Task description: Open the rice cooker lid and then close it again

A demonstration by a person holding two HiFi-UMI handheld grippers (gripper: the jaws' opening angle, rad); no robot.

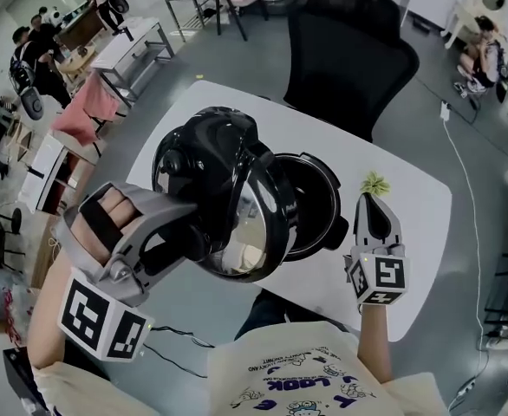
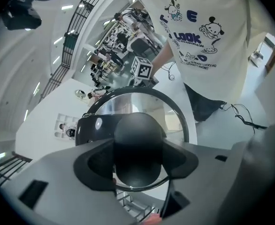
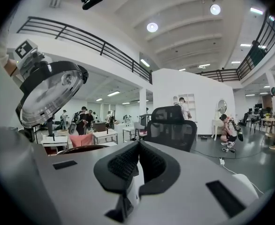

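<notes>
Jaws of left gripper (image 1: pixel 193 237) clamping raised rice cooker lid (image 1: pixel 209 159), right gripper (image 1: pixel 371 204) closed

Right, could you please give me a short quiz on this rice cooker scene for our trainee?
1. True or false: the lid of the rice cooker is closed.
2. Which claw grips the lid? A: left claw. B: right claw.
3. Fill in: behind the white table stands a black office ____.
Key: 1 false, the lid is raised; 2 A; 3 chair.
</notes>
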